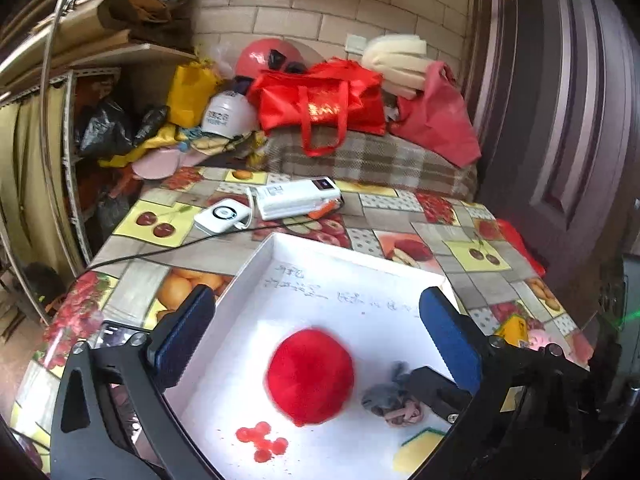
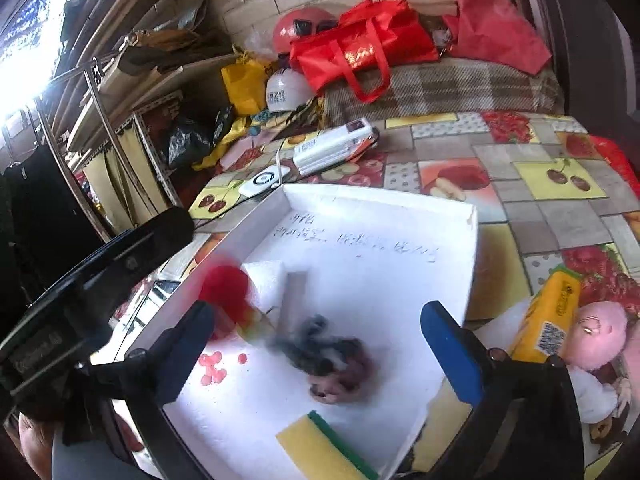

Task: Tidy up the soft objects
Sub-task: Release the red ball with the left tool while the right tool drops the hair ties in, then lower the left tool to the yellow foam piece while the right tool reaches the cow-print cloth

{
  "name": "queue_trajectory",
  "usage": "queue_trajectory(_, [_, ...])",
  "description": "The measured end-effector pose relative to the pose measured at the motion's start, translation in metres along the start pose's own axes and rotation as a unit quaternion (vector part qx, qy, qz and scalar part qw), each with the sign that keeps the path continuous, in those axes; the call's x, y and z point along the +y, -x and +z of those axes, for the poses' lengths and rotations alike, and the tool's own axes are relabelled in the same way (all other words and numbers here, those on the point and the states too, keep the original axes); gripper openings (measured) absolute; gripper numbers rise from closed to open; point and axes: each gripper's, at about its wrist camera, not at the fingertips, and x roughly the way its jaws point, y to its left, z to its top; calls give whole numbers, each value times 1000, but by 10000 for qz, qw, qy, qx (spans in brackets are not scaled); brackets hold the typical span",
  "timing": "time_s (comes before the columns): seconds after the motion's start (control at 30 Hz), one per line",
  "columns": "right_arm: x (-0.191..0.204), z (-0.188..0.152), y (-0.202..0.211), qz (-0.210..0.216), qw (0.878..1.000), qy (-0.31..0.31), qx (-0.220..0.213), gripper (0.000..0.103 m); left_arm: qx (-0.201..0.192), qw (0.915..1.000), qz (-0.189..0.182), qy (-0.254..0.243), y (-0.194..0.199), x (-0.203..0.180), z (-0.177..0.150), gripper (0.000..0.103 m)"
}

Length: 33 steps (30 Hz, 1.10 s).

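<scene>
A white shallow box (image 1: 256, 272) (image 2: 472, 240) lies on the fruit-patterned table. Inside it sit a red fluffy ball (image 1: 310, 376) (image 2: 226, 290), a grey and pink bundle of hair ties (image 1: 390, 402) (image 2: 328, 360), a cluster of small red beads (image 1: 262, 442) (image 2: 212, 366) and a yellow sponge with a green side (image 1: 418, 450) (image 2: 324, 448). My left gripper (image 1: 316, 320) hangs open above the red ball, apart from it. My right gripper (image 2: 316, 332) is open over the blurred bundle, nothing pressed between its blue pads. The left gripper's black body (image 2: 92, 280) shows at the left.
A white power bank (image 1: 298, 198) (image 2: 336, 146) and a small white device (image 1: 224, 216) with a black cable lie beyond the box. A pink plush doll (image 2: 600, 340) and yellow packet (image 2: 548, 320) rest right of the box. Red bags (image 1: 320, 100) and helmets crowd the back.
</scene>
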Motion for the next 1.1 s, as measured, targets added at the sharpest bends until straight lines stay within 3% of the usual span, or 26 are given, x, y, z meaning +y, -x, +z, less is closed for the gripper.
queue_trajectory(0.2, [-7, -1, 27, 48, 9997, 19, -221, 103, -185, 9997, -18, 171, 19, 5, -2, 103])
queue_trajectory(0.43, [-51, -16, 92, -173, 9975, 175, -661, 103, -452, 9977, -476, 181, 56, -2, -16, 103])
queue_trajectory(0.53, [-65, -30, 101, -481, 9972, 428, -380, 103, -411, 9965, -729, 72, 60, -14, -23, 103])
queue_trajectory(0.63, [-61, -49, 93, -387, 9957, 827, 158, 103, -318, 9953, -914, -17, 60, -25, -26, 103])
queue_trajectory(0.8, [-39, -74, 56, -517, 9807, 1691, 833, 102, -181, 9947, -1011, -103, 57, -37, -31, 103])
queue_trajectory(0.87, [-34, -77, 45, -539, 9766, 1848, 955, 93, -61, 9948, -998, -207, 55, -41, -34, 103])
queue_trajectory(1.0, [-37, -78, 16, -344, 9755, 1691, 1362, 36, 227, 9934, -1035, -433, 46, -50, -39, 103])
queue_trajectory(1.1, [-45, -82, 22, -198, 9791, 1515, 1344, 33, 445, 9906, -1192, -506, 40, -59, -43, 103])
